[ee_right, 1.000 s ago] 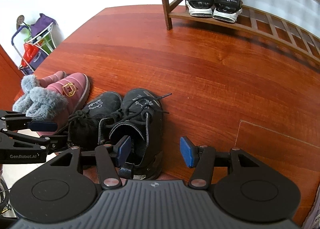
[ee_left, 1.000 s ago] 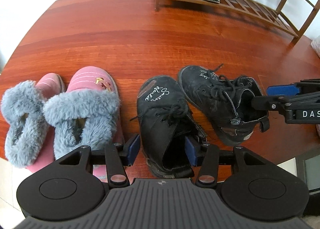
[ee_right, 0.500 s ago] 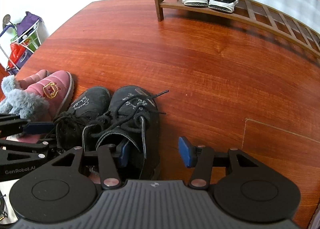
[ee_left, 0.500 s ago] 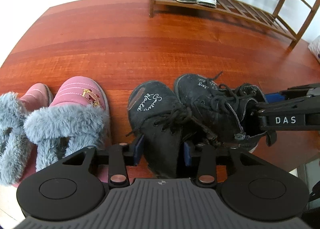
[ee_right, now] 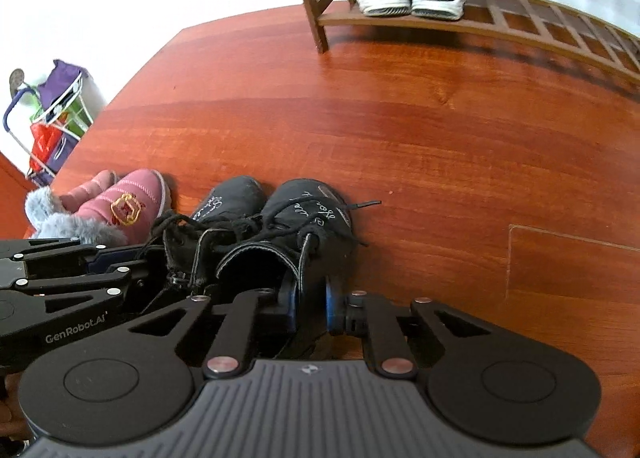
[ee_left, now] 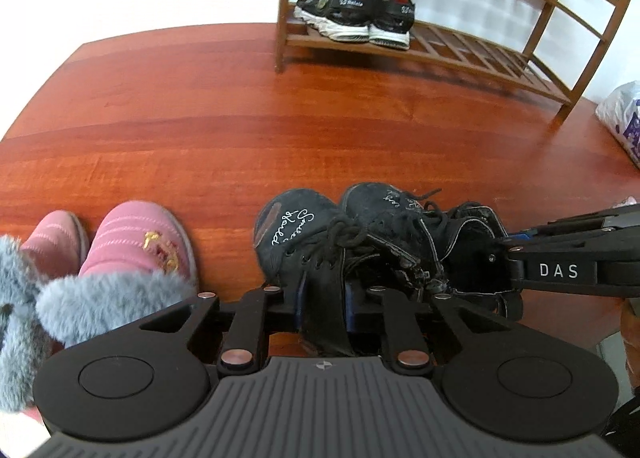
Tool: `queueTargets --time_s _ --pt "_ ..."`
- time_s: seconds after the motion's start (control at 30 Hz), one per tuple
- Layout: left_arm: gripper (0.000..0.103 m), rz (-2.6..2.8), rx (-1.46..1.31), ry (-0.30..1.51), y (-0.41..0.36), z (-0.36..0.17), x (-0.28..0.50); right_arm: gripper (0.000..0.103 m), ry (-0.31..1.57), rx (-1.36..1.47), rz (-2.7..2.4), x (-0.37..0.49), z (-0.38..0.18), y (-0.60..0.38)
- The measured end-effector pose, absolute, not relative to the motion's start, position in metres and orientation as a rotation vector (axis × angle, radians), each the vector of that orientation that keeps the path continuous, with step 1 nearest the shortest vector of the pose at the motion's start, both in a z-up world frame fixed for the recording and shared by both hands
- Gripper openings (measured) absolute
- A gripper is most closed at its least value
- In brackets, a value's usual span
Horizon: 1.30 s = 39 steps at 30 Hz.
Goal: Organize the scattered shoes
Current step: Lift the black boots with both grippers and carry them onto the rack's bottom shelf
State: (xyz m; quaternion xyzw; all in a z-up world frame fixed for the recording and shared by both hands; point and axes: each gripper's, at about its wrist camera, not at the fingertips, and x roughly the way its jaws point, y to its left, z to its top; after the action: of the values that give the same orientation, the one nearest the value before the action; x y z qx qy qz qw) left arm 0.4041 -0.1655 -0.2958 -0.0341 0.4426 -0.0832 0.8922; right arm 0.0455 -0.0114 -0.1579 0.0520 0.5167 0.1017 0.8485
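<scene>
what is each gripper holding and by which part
Each is closing on one black boot at its ankle collar: the left gripper on the left boot, the right gripper on the right boot's outer collar wall.

The left gripper [ee_left: 325, 298] is pointing forward and down, its jaws closing on the collar of the left black boot [ee_left: 304, 242] caught between the blue pads. The right gripper [ee_right: 312, 304] is angling steeply downward just beside it, jaws likewise closing, pinching the side wall of the right black boot [ee_right: 308, 226] between its pads.
</scene>
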Motion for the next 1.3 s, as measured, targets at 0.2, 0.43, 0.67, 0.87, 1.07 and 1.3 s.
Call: queueTargets --time_s 0.2,0.43,0.67,0.87,1.07,1.3 --pt "0.02 -0.225 -0.011 0.865 -0.191 -0.271 0.41 0.015 1.047 0.139 0.177 0.046 -0.141 -0.03" --pt "0.02 -0.274 0.005 0.826 -0.23 -0.256 0.447 0.014 1.005 0.166 0.141 0.054 -0.116 -0.071" --pt "0.02 -0.335 0.038 0.734 -0.281 -0.222 0.489 0.014 0.932 0.171 0.116 0.07 -0.078 -0.116" --pt "0.02 -0.352 0.055 0.664 -0.303 -0.184 0.504 0.015 0.853 0.126 0.101 0.097 -0.036 -0.152" --pt "0.02 -0.361 0.082 0.582 -0.318 -0.138 0.517 0.015 0.778 0.13 0.094 0.128 0.0 -0.182" --pt "0.021 -0.363 0.101 0.509 -0.327 -0.09 0.52 0.015 0.696 0.11 0.092 0.156 0.039 -0.204"
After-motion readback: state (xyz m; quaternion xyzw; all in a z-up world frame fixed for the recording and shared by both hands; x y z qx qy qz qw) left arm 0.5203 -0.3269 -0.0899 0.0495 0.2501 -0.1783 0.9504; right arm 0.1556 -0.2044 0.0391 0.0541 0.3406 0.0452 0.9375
